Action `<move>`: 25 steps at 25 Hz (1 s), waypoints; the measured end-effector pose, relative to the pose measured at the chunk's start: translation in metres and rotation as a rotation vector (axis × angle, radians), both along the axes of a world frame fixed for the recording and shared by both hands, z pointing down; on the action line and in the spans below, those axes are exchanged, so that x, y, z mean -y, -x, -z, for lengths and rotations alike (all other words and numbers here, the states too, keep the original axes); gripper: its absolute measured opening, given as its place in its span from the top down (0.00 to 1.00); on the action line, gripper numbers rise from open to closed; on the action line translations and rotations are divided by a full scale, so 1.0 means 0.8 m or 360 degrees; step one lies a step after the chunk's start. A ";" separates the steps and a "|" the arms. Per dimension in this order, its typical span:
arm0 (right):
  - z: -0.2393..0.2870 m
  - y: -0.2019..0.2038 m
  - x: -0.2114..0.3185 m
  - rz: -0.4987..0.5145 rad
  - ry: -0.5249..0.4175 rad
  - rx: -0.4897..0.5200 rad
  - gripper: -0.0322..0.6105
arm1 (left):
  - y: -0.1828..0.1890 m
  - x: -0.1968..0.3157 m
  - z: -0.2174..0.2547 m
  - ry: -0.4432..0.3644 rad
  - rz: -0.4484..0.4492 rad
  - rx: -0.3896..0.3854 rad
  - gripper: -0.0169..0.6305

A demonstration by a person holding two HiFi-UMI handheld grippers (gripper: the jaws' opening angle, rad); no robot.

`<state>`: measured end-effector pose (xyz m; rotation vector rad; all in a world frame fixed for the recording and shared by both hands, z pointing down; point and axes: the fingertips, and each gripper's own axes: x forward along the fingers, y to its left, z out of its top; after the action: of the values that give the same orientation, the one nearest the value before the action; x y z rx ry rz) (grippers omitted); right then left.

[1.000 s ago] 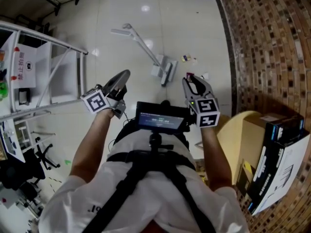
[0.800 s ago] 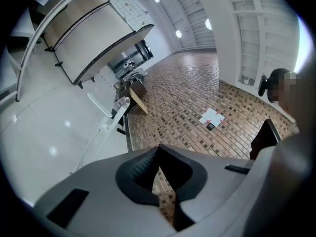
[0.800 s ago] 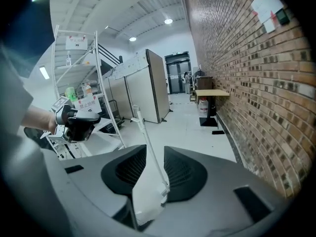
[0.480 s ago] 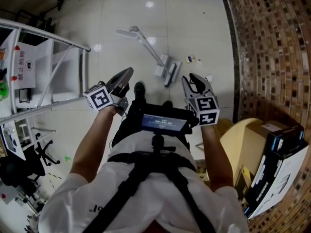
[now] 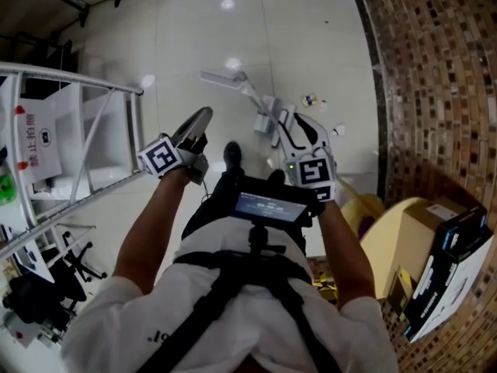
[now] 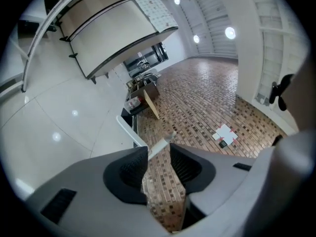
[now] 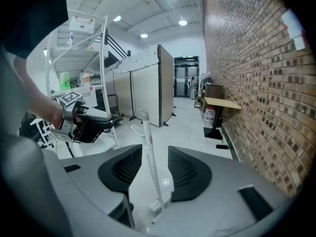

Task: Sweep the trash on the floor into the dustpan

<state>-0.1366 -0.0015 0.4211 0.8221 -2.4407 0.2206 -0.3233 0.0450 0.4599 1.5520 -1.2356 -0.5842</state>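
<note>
Jaws: left gripper (image 5: pixel 198 124) and right gripper (image 5: pixel 301 124) both parted, just opened wider, nothing between the pads. Long-handled dustpan set (image 5: pixel 250 93): standing on floor (image 5: pixel 194 29), untouched. Trash (image 5: pixel 313 100): just beside it. Step: approach. Next: likely close on a handle.

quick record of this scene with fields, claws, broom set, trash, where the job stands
broom and dustpan set: standing on the white floor, not gripped
trash: small bits between the set and the brick wall
left claw: open, empty, jaws just been opening
right claw: open, empty, jaws just been opening, set's handle seen beyond the gap
stage: sweeping not yet started
</note>
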 end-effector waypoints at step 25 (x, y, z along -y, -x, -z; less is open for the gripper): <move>-0.051 0.196 0.121 -0.0343 -0.0228 0.0017 0.48 | 0.021 0.140 -0.041 -0.0194 -0.0168 -0.0432 0.46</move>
<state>-0.2930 -0.0983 0.4623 1.1515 -2.3981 0.1306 -0.3404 -0.0671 0.4924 1.5689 -0.9223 -0.7846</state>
